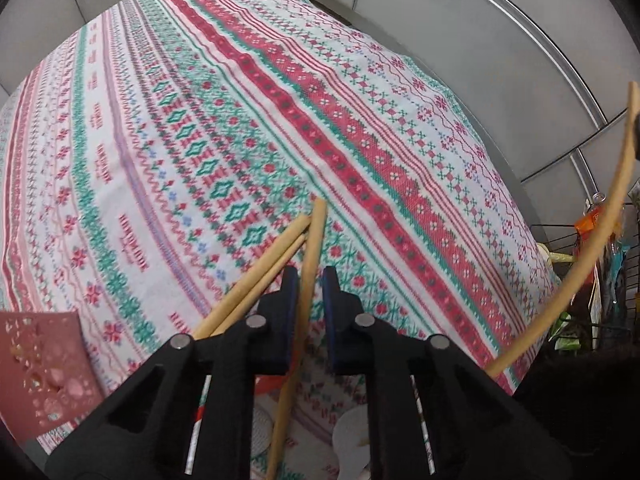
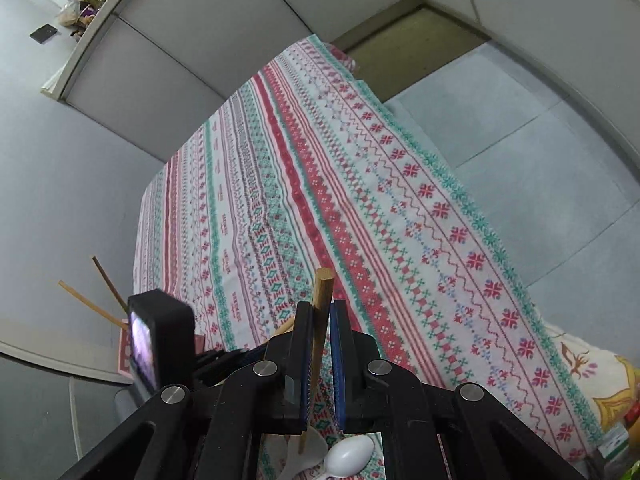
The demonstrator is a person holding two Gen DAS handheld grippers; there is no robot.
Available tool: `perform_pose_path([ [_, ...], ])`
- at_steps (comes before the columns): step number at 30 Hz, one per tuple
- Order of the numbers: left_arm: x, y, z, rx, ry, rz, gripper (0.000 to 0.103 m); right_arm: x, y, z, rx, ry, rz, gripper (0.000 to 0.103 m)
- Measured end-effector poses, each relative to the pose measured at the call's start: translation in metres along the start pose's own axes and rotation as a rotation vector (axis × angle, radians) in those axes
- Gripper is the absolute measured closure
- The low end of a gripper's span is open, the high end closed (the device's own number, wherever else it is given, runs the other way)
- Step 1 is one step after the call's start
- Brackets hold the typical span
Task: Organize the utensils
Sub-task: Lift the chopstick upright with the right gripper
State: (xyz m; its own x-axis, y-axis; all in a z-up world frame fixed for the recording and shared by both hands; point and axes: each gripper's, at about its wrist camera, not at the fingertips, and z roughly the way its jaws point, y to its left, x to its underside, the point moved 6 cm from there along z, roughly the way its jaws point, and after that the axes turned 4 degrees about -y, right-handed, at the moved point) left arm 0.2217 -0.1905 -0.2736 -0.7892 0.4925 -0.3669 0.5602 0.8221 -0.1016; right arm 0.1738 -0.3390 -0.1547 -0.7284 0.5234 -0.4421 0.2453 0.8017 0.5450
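My left gripper (image 1: 311, 276) is shut on a light wooden chopstick (image 1: 310, 248) that runs up between its blue pads. Two more chopsticks (image 1: 264, 268) lie just left of its fingers over the patterned tablecloth (image 1: 240, 120). A red perforated holder (image 1: 44, 368) sits at the lower left. My right gripper (image 2: 321, 310) is shut on a darker wooden chopstick (image 2: 321, 292), held upright. That same stick shows as a curved line in the left wrist view (image 1: 592, 240). White plastic spoons (image 2: 348, 458) lie below the right gripper.
Grey partition walls (image 1: 460, 20) surround the table. A wire rack with packets (image 1: 600, 260) stands to the right. The left gripper's camera body (image 2: 160, 340) sits left in the right wrist view, with two thin sticks (image 2: 100, 296) behind it. A yellow patterned cloth (image 2: 592, 368) lies at right.
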Motion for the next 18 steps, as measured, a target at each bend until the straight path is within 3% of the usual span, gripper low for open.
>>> perform_pose_path([
  [12, -0.027, -0.003, 0.014, -0.054, -0.058, -0.015, 0.095, 0.003, 0.003, -0.008, -0.002, -0.001, -0.006, 0.096],
  [18, -0.037, 0.002, -0.034, -0.066, -0.183, -0.003, 0.095, 0.004, 0.016, -0.017, -0.019, -0.022, -0.029, 0.096],
])
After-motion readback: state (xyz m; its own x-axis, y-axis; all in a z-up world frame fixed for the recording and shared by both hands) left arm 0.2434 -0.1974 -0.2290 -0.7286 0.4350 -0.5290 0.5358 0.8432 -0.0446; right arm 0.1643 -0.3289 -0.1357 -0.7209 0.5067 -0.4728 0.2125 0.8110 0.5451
